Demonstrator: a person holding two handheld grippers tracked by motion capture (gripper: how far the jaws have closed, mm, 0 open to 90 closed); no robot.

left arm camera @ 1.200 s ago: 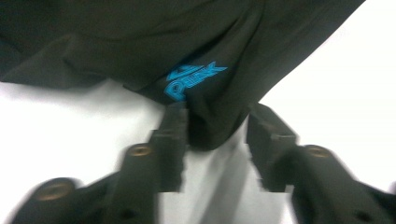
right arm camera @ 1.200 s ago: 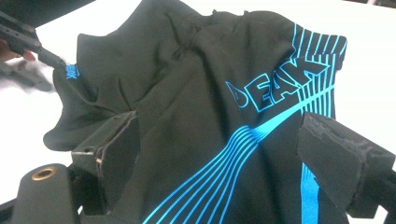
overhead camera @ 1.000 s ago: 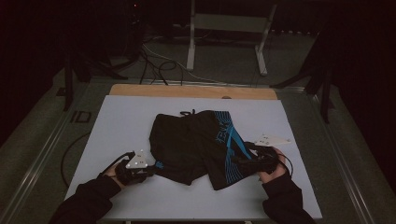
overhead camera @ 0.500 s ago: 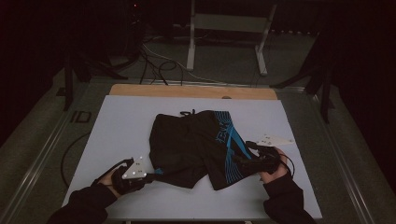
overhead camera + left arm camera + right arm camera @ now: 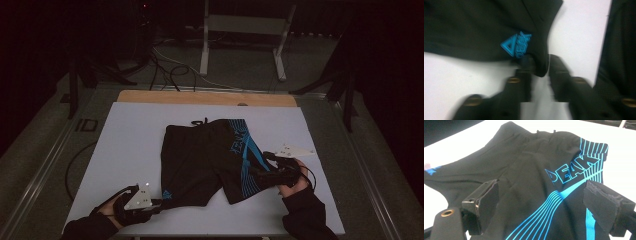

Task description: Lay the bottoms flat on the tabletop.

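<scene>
Room: dark, white table point(image 5: 125, 150).
Shorts point(image 5: 210, 155): mid-table, legs toward the person.
Left claw point(image 5: 540, 67): just been opening, hem corner loose between the jaws.
Right claw point(image 5: 541, 202): wide, astride the other leg.

Left claw point(image 5: 159, 204) drawn back toward the near tabletop point(image 5: 130, 145) edge, dragging the shorts point(image 5: 210, 160) leg corner along, jaws just opening around it.

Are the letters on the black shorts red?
No, the word PEAK on the black fabric shorts is outlined in bright blue, like the stripes beside it.
</scene>
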